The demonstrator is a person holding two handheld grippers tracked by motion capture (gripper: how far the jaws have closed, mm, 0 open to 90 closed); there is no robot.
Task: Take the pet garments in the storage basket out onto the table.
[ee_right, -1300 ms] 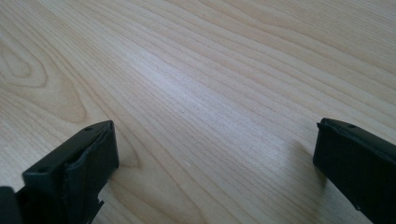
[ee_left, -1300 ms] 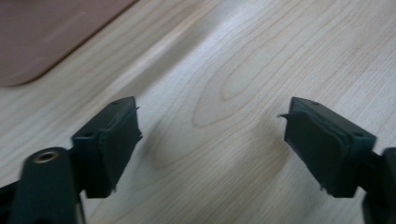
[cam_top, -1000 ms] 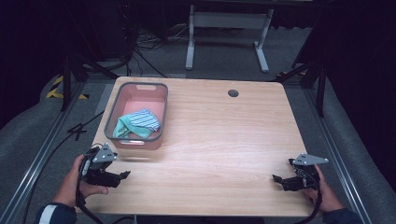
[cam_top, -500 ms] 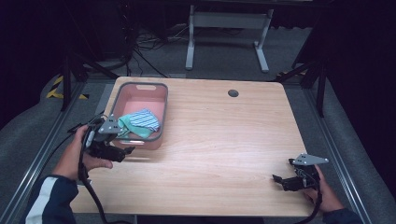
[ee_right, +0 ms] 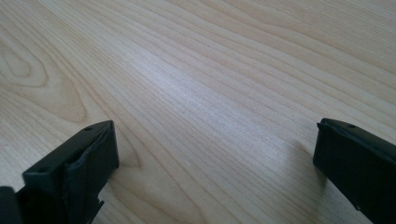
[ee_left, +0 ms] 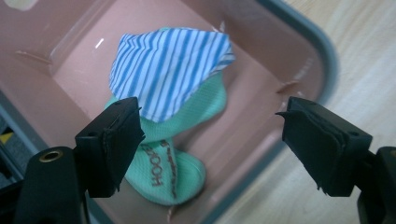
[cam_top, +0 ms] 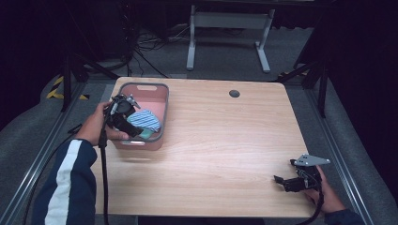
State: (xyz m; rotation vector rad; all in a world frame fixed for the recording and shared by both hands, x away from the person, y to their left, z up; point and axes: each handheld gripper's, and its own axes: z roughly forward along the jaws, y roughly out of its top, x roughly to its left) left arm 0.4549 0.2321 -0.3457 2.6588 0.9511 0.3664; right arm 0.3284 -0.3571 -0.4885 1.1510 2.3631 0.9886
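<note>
Wooden table [cam_top: 225, 140]: hand-held gripper [cam_top: 133, 129] over socks [ee_left: 173, 93].

1. Your left hand [cam_top: 96, 125] grips the left hand-held gripper [cam_top: 126, 123] at the far left of the high view, your forearm in a dark sleeve with a white stripe reaching up from the bottom edge.
2. That hand-held gripper points to the right in that view; its two black jaws stand wide apart with nothing pinched between the pads [ee_left: 123, 140].
3. Its cable hangs down past your sleeve.
4. Your right hand [cam_top: 324, 194] holds the right hand-held gripper [cam_top: 280, 180] low at the near right corner, pointing left.
5. Its jaws are spread wide, the pads [ee_right: 95, 154] gripping nothing
</note>
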